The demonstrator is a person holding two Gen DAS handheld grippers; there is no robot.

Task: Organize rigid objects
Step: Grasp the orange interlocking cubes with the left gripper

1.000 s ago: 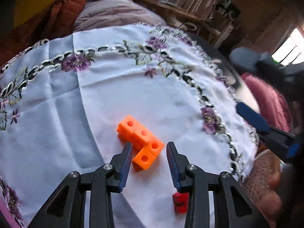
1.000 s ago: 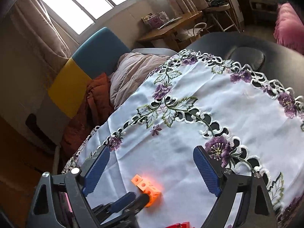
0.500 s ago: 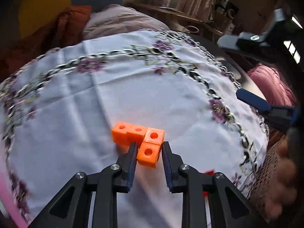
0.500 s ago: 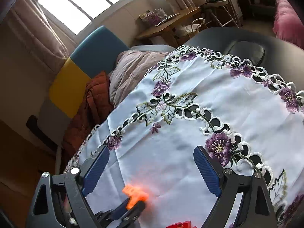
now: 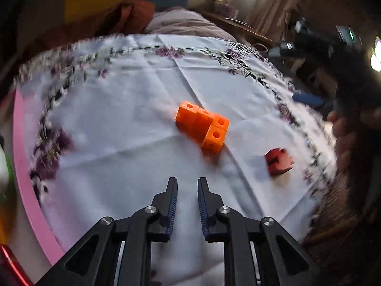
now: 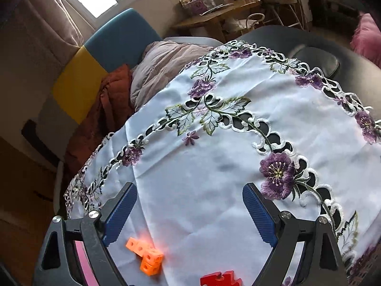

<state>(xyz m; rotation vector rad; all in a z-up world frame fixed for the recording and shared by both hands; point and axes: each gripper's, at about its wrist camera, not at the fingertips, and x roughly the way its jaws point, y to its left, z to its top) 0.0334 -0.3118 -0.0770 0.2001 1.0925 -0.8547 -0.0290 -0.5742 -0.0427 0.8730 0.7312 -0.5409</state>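
An orange piece of joined cubes (image 5: 203, 125) lies on the white embroidered tablecloth (image 5: 133, 124), ahead of my left gripper (image 5: 187, 186). The left gripper's jaws stand a narrow gap apart, empty, pulled back from the piece. A red notched block (image 5: 278, 160) lies to the right of the orange piece. In the right wrist view the orange piece (image 6: 145, 257) and the red block (image 6: 220, 280) sit low between the fingers. My right gripper (image 6: 189, 200) is wide open and empty, above the cloth.
A pink rim (image 5: 26, 183) curves along the cloth's left edge. A blue and yellow chair (image 6: 100, 54) with blankets stands behind the table. A black seat (image 6: 316, 59) is at the far right. A hand (image 5: 350, 138) shows at the right edge.
The left gripper closed around the orange piece half a second ago, then drew back and left it lying on the cloth, turned a little. The right gripper stayed open.
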